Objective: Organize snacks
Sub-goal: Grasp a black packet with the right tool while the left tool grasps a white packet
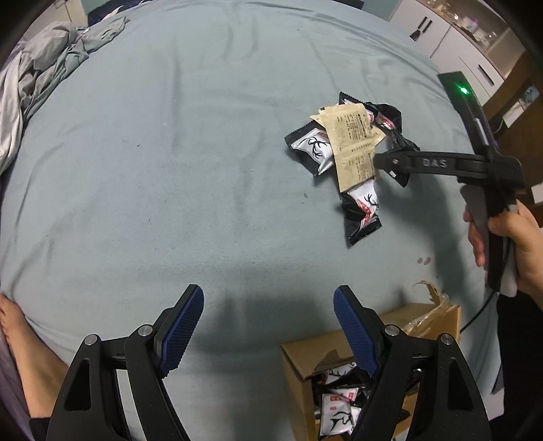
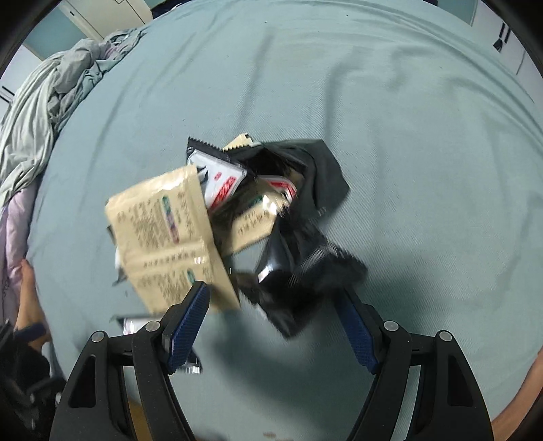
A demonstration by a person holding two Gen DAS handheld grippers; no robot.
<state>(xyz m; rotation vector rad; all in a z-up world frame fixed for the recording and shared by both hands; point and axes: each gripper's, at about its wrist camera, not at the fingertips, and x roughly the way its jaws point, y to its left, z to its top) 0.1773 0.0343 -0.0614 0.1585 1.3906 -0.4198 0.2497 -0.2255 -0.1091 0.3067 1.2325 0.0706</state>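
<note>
A pile of snack packets (image 1: 353, 149) lies on the blue-grey bed sheet: black packets with a white deer panel (image 1: 314, 149) and beige paper packets (image 1: 353, 132). My right gripper (image 1: 376, 163) reaches from the right with its tip at the pile's right side. In the right wrist view it (image 2: 271, 305) is open just above the pile, with a beige packet (image 2: 166, 230) by its left finger and black packets (image 2: 305, 268) between the fingers. My left gripper (image 1: 268, 319) is open and empty, hovering above the sheet near the bed's front edge.
An open cardboard box (image 1: 298, 359) holding several deer packets (image 1: 339, 407) stands under my left gripper's right finger. Crumpled grey bedding (image 1: 44, 74) lies at the far left. A bare foot (image 1: 20, 339) is at the lower left. White cabinets (image 1: 451, 30) stand beyond the bed.
</note>
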